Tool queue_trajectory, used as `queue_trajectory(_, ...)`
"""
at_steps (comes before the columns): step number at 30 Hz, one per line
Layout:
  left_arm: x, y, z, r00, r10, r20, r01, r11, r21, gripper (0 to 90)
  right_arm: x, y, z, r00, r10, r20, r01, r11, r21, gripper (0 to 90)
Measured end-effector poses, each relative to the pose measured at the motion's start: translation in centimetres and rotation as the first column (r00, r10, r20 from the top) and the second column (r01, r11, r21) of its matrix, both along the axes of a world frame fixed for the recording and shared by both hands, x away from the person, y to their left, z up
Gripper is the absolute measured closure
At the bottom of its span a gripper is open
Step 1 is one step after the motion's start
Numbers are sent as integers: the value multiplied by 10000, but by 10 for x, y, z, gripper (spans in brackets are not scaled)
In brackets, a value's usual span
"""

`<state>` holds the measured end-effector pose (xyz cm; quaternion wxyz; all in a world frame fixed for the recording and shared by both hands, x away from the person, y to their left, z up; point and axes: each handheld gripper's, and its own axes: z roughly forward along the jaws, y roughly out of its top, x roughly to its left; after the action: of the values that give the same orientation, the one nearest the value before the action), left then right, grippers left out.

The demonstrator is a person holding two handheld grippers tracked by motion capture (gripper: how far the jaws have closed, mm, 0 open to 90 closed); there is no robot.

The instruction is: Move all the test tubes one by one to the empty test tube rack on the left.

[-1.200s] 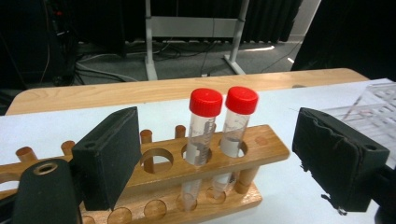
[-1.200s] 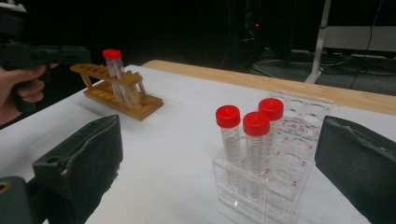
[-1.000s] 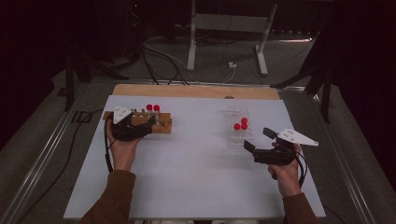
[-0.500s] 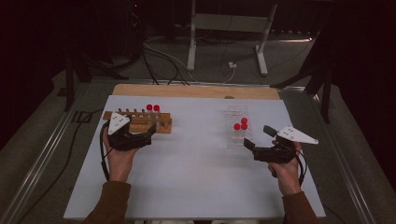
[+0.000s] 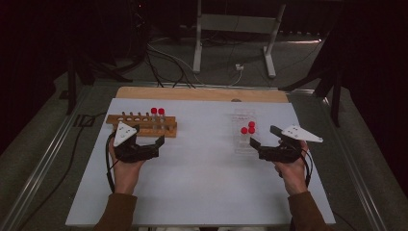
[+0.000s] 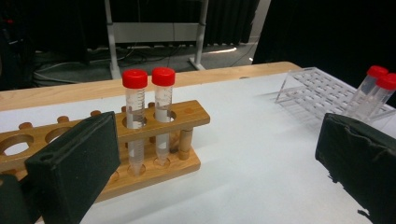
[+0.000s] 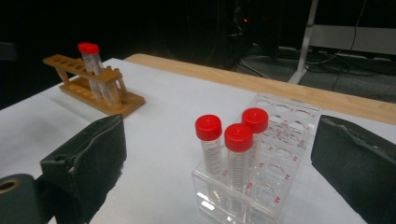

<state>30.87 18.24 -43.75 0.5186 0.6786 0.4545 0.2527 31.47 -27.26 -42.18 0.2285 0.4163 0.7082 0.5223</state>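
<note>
Work in hand: the person is moving red-capped tubes from the clear rack [image 5: 243, 130] at the right to the wooden rack [image 5: 142, 124] at the far left.
Left gripper [image 5: 146, 144]: its jaws have just been opening and are standing wide with nothing between them; it is sitting just near of the wooden rack.
Right gripper [image 5: 260, 147]: jaws are standing wide apart and empty, just near and right of the clear rack.
Tubes placed: 2 are standing upright in the wooden rack [image 6: 148, 116].
Tubes waiting: 3 are standing upright in the clear rack [image 7: 233, 140].
Key relation: the 3 tubes are lying just far and left of the right gripper, long axes vertical; the right hand is nearer.
Hard to make out: which holes the 3 tubes are occupying.
</note>
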Motion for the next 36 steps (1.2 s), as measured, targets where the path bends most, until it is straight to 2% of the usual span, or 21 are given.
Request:
queue_trajectory(8, -11, 1, -2, 9997, -212, 153, 213, 9997, -79, 8, 10, 4, -11, 9996, -91, -252, 84, 9996, -270, 74)
queue_trajectory(13, -15, 1, -3, 9993, -323, 174, 320, 9993, 176, 7, 14, 5, -14, 9996, -191, -208, 181, 9986, -488, 124)
queue_trajectory(23, -18, 3, -1, 9992, -249, 298, 251, 9997, -54, 6, 19, 4, -19, 9996, -211, -210, 198, 9980, -608, 228)
queue_trajectory(28, -18, 2, 0, 9992, -259, 312, 263, 9996, -121, 6, 21, 7, -24, 9995, -207, -242, 186, 9965, -809, 335)
queue_trajectory(33, -18, 2, -1, 9992, -284, 295, 288, 9995, -129, 6, 24, 11, -31, 9993, -132, -343, 95, 9943, -1062, 522)
queue_trajectory(36, -18, 1, -1, 9991, -302, 282, 307, 9994, -147, 6, 25, 11, -34, 9991, -245, -338, 207, 9937, -1099, 596)
